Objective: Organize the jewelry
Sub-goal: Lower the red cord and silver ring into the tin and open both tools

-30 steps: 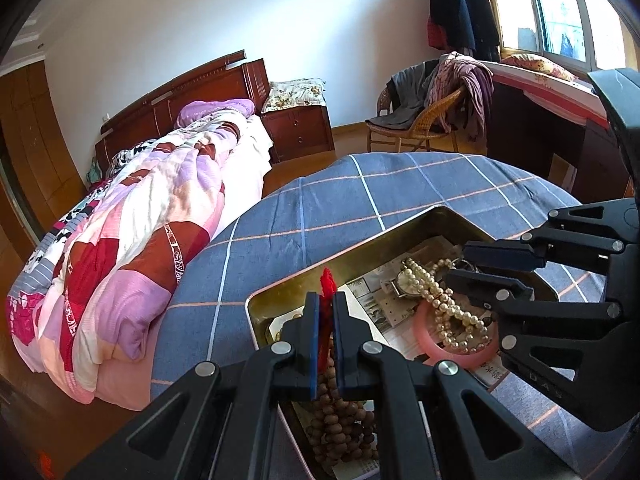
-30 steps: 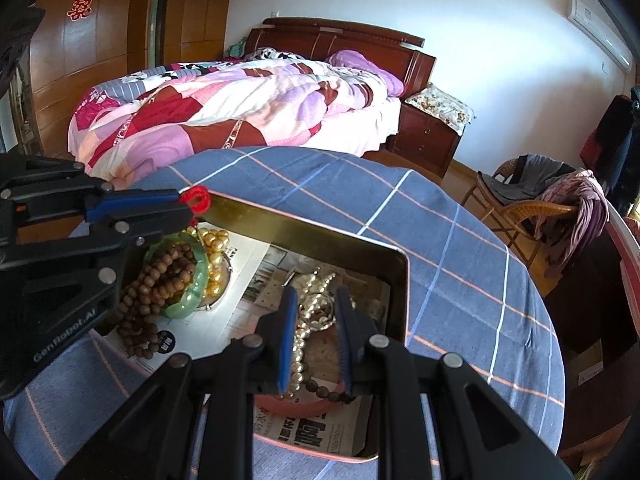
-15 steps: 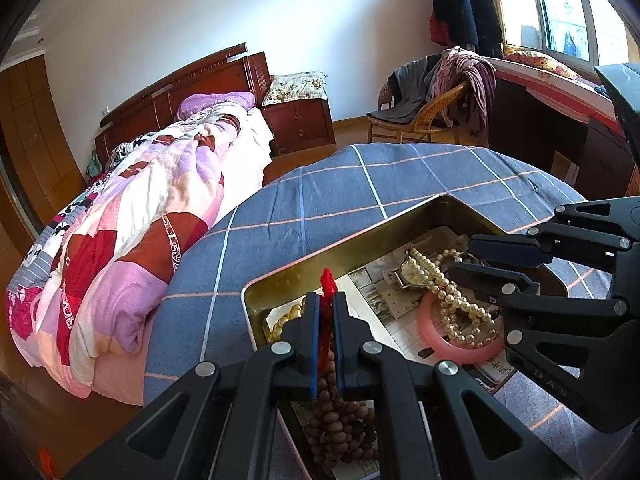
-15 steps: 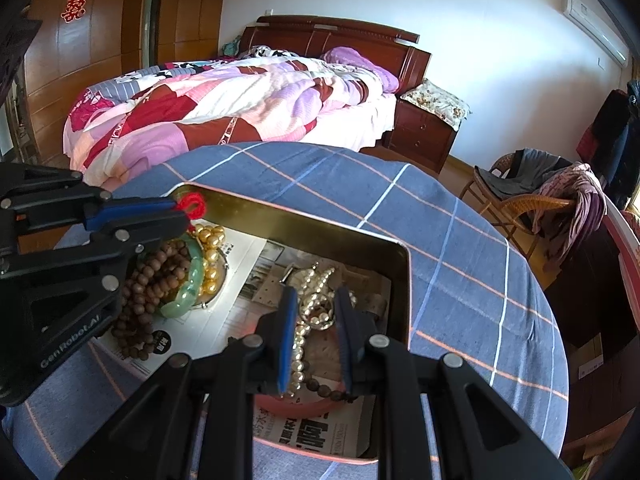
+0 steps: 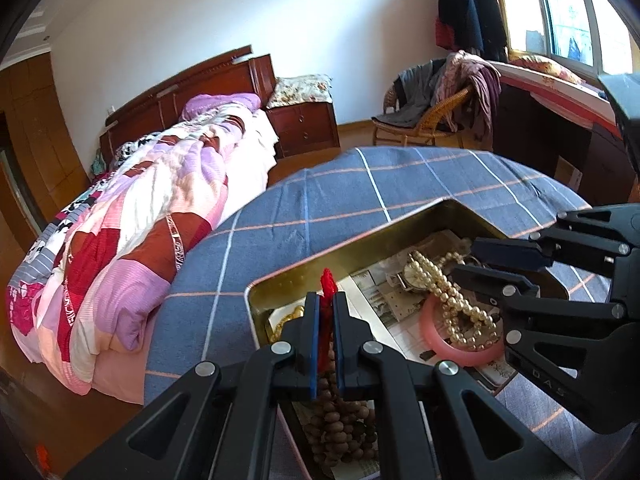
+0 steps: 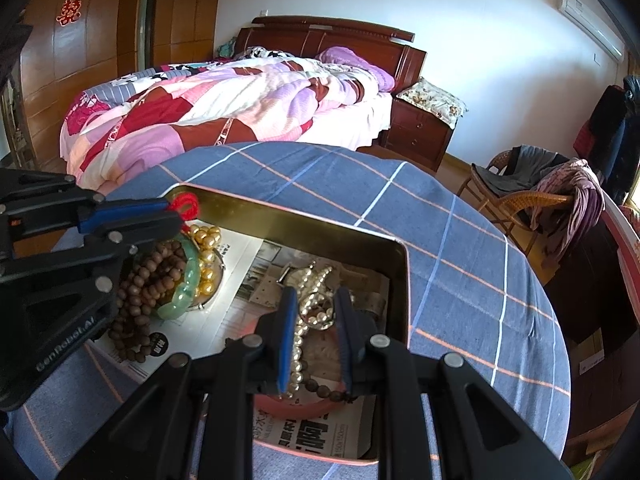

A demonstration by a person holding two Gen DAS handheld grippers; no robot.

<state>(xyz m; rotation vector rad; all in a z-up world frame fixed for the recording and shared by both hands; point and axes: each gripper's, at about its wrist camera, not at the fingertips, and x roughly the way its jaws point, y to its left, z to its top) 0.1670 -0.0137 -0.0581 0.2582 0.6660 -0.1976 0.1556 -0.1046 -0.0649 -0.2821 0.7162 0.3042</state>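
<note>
I have both grippers over the tin (image 6: 308,222), a gold metal box lined with newspaper (image 6: 236,258) that sits on the worktop (image 6: 460,248) under a blue checked cloth.

My left gripper (image 5: 325,320) has its jaws nearly together, pinching a red cord (image 5: 329,280) that sticks up above the pads. Brown wooden beads (image 5: 340,432) hang below it over the near left part of the tin. In the right view the same cord (image 6: 188,202) shows as a red loop at the tips, with the beads (image 6: 140,284) draped down beside a green bangle (image 6: 188,284) and a clump of gold beads (image 6: 206,256).

My right gripper (image 6: 314,316) has its jaws narrow, closed around a strand of pearls (image 6: 304,320). The pearls run between the pads and trail down over a pink bangle (image 6: 304,404) at the tin's right end. From the left view the pearls (image 5: 452,296) lie heaped across the pink bangle (image 5: 444,344), next to what looks like a watch (image 5: 412,272).

Beyond the worktop stand a bed (image 6: 224,104) with a patchwork quilt, a nightstand (image 6: 420,132) and a wicker chair (image 6: 516,196) piled with clothes.
</note>
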